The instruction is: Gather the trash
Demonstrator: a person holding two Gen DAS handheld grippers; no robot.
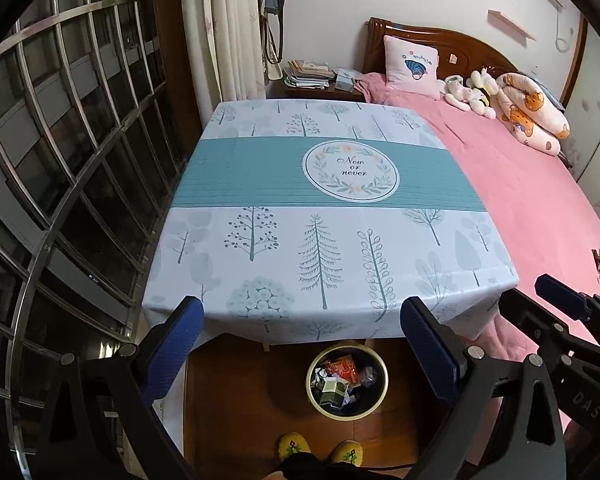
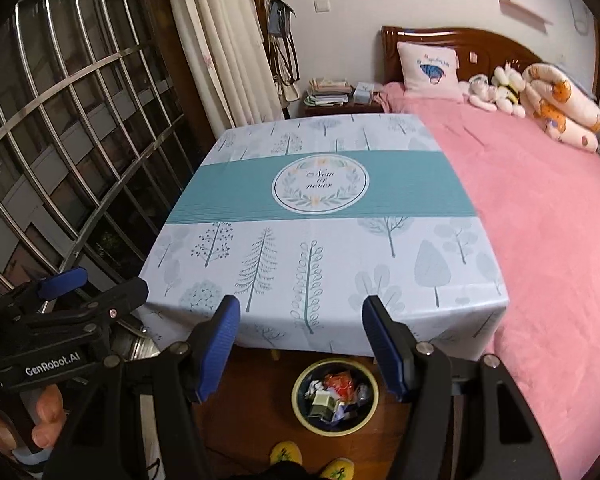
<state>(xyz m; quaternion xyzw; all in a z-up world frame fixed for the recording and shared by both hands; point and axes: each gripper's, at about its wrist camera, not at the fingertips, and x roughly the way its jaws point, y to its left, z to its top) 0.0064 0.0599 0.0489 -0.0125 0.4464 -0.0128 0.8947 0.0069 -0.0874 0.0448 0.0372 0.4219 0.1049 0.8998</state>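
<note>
A round trash bin (image 1: 347, 384) with a pale rim stands on the wooden floor below the table's near edge, holding crumpled wrappers and a small box (image 1: 334, 391); it also shows in the right wrist view (image 2: 335, 396). My left gripper (image 1: 302, 334) is open and empty, held above the bin at the table's front edge. My right gripper (image 2: 300, 340) is open and empty, also above the bin. The table (image 1: 260, 184) has a tree-patterned cloth with a teal band and no trash visible on it.
A pink bed (image 1: 520, 184) with pillows and plush toys adjoins the table's right side. A barred window (image 1: 60, 160) is at the left. A nightstand with papers (image 1: 312, 78) stands behind. Yellow slippers (image 1: 320, 450) are at the bottom.
</note>
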